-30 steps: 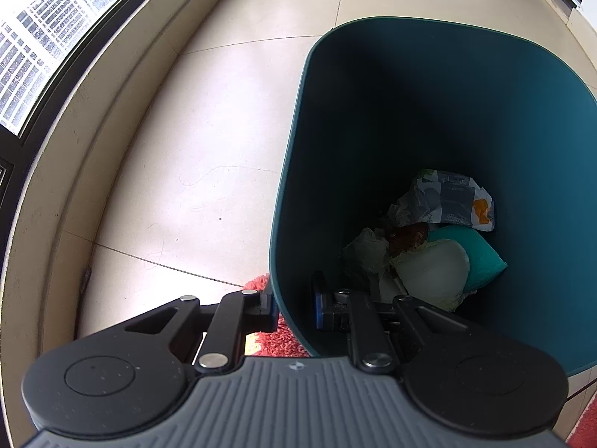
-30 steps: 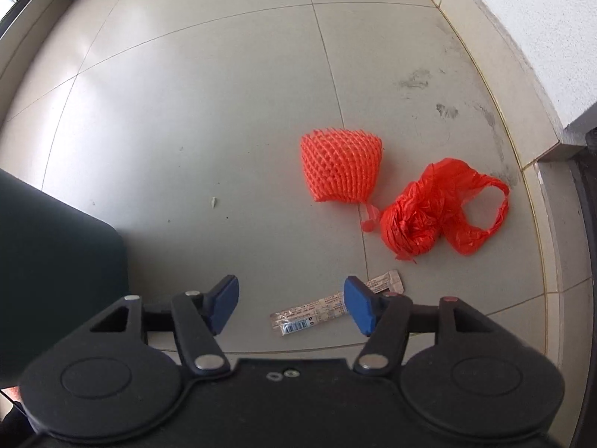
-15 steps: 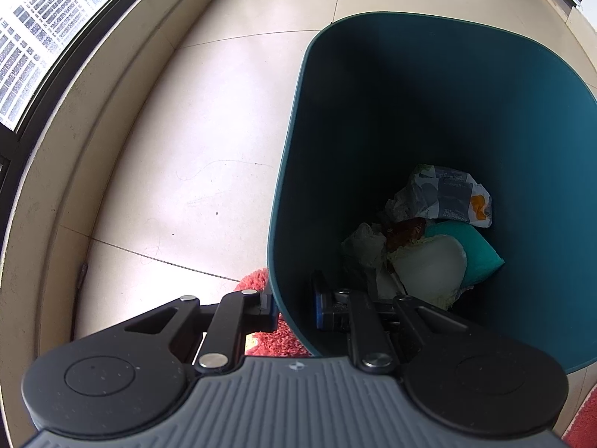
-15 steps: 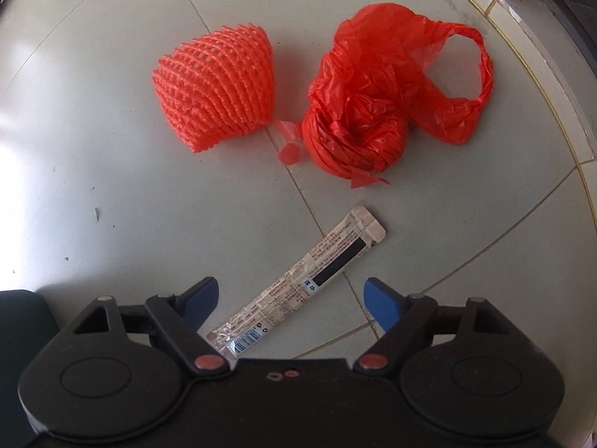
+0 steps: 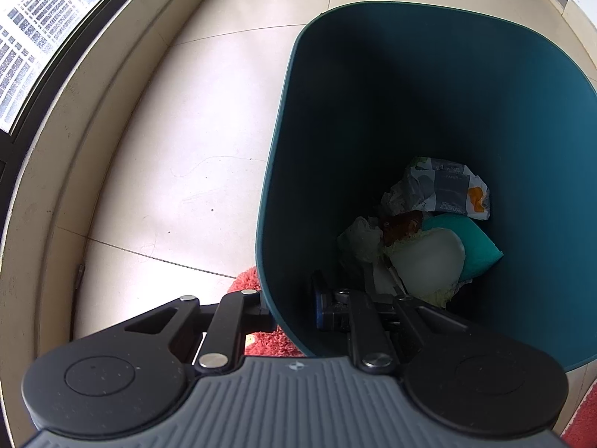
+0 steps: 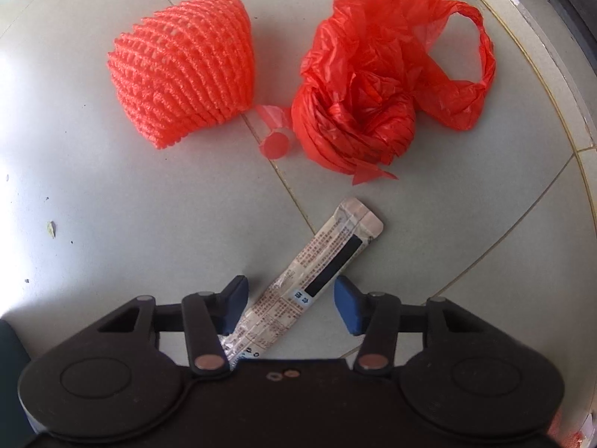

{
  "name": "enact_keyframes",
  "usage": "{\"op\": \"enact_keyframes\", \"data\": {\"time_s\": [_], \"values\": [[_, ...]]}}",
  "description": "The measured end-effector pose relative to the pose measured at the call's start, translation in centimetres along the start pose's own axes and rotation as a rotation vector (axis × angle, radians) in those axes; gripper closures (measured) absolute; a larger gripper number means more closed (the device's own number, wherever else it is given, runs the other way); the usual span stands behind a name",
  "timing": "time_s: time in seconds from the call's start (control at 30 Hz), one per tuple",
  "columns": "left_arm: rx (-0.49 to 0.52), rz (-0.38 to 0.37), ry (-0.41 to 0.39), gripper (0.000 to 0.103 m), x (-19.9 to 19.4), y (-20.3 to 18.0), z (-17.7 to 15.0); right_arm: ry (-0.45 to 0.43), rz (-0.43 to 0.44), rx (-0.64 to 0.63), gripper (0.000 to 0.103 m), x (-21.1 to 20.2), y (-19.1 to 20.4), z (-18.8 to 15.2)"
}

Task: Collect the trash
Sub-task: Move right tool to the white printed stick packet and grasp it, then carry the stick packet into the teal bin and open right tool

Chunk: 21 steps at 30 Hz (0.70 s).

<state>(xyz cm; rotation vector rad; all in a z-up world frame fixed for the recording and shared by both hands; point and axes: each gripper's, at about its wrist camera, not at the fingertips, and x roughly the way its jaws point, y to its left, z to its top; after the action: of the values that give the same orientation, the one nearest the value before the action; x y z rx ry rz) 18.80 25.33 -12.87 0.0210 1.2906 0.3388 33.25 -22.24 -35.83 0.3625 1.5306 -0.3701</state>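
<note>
A home's sunlit room or enclosed balcony is showing here: pale glossy floor tiles [image 5: 194, 119] are running to a raised sill under a dark-framed window [image 5: 41, 26] looking onto high-rise blocks, while a red shaggy rug [image 5: 268, 339] is lying beside a teal plastic waste bin [image 5: 429, 86].

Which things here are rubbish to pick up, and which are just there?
For the job:
- teal bin
- long wrapper
- orange net
- red plastic bag
- small red cap

Just there:
- red rug
- window
- floor tiles
</note>
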Motion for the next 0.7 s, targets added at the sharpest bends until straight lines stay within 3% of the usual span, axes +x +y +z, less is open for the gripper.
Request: {"op": "enact_keyframes", "data": {"time_s": [0.07,0.4,0.7], "values": [[-0.003,-0.005,0.001,0.087,0.0,0.1,0.0,0.001,-0.001,-0.016,0.069,-0.1,0.3,-0.3],[0.007,0.010,-0.006,0.087,0.3,-0.2,-0.1,-0.037,0.046,-0.162,0.081,-2.3,1.3,-2.6],[-0.010,0.028,-0.022,0.087,-0.1,-0.1,-0.1,-0.149,0.086,-0.403,0.084,-11.1,4.0,-4.2]]}}
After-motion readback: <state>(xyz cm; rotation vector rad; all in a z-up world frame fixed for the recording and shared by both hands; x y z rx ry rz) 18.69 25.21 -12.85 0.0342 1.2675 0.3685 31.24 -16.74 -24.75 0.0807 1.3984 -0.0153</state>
